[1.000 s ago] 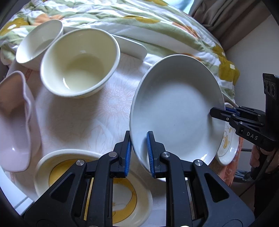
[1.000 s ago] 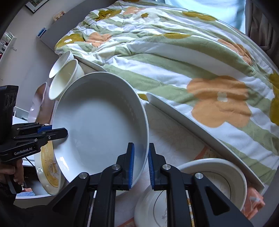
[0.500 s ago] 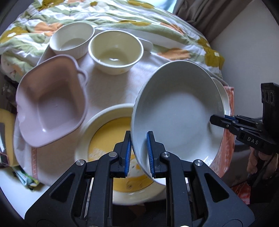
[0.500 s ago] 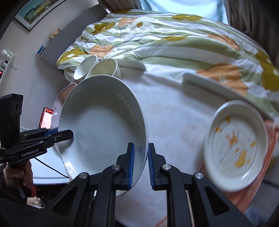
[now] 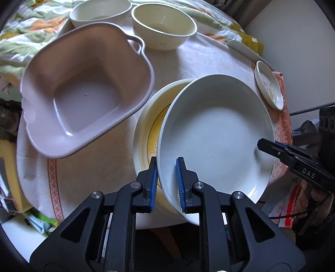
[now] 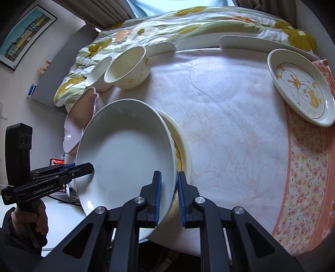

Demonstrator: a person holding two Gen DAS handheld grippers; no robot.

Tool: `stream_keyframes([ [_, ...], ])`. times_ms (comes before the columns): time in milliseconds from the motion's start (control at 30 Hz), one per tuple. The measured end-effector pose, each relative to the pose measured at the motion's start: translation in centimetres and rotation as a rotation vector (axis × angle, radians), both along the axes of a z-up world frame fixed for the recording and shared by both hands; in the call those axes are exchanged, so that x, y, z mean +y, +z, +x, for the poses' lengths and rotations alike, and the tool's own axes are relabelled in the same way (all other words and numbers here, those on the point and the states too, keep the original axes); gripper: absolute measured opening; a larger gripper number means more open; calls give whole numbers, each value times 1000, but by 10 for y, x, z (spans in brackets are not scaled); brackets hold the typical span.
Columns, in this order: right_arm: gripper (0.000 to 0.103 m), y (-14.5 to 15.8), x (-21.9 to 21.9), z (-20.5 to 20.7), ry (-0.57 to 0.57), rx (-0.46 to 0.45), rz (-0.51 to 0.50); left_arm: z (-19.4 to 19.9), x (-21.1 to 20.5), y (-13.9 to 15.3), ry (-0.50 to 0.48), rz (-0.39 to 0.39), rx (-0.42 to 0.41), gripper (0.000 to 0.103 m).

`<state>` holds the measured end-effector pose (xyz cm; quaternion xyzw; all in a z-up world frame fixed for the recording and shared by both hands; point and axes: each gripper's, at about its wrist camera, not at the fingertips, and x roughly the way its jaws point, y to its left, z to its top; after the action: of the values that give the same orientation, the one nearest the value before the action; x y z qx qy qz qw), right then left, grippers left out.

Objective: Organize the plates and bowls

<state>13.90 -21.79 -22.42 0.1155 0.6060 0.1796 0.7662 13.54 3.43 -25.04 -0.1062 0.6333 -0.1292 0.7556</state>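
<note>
Both grippers hold one large white plate [image 5: 215, 134] by opposite rims. My left gripper [image 5: 166, 184] is shut on its near rim in the left wrist view; my right gripper [image 6: 169, 198] is shut on its rim in the right wrist view, where the plate [image 6: 125, 154] tilts. The plate hangs just above a yellow-patterned plate [image 5: 150, 125] on the table, overlapping most of it. A pink square dish [image 5: 83, 98] lies to the left. Two cream bowls [image 5: 163, 29] [image 5: 100, 10] stand at the back.
A small duck-patterned plate [image 6: 301, 87] lies at the table's right side on a floral cloth [image 6: 230, 125]. A long white dish [image 6: 261, 44] lies at the back edge. A green and orange quilt [image 6: 188, 23] lies beyond the table.
Both grippers carried the white plate back and to the left, from above the duck plate to over the yellow-patterned plate. Both stayed shut on it.
</note>
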Motion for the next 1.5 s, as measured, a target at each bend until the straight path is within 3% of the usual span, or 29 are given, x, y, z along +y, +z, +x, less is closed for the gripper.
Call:
stream_keyframes([
  [733, 14, -14, -5, -8, -10, -46, -61, 16, -12, -27, -22, 5, 32, 16],
  [1000, 14, -15, -2, -8, 4, -51, -87, 14, -28, -20, -68, 126, -29, 15],
  [1167, 14, -12, 3, -9, 23, -71, -120, 9, -47, -12, -144, 308, -103, 15],
  [1500, 14, -4, 15, -15, 59, -130, -216, 2, -53, -11, -165, 390, -138, 15],
])
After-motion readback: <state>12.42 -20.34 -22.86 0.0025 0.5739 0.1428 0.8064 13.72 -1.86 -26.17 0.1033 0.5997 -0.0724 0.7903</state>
